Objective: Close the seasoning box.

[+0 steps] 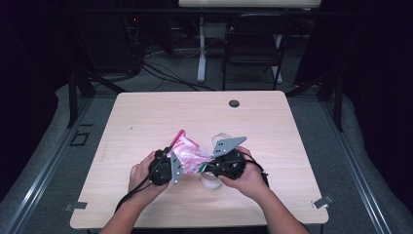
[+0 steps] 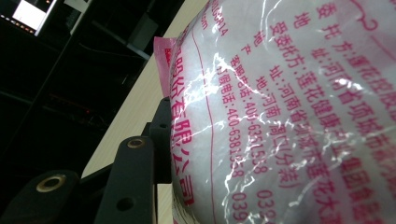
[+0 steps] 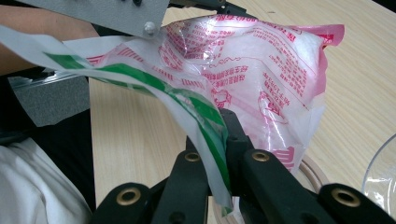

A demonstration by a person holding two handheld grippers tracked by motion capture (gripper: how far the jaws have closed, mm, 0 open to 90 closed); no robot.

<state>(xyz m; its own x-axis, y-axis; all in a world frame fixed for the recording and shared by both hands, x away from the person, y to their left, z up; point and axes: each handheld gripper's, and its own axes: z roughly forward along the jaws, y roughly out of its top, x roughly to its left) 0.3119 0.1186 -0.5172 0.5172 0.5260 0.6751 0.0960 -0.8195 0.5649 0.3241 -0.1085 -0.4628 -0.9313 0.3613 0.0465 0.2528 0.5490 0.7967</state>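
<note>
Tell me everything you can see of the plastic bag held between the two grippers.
The plastic bag is a clear, crinkled pouch printed with pink text, pink along its sealed edge and green-striped at one corner. It looks filled with something white. It is held above the table, near its front middle. The right gripper pinches the green-striped corner between its jaws; the left gripper is against the bag's other side, one black jaw on the film. A clear container stands nearby.

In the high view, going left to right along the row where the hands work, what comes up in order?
Left hand → left gripper → pink-printed plastic bag → right gripper → right hand.
</note>
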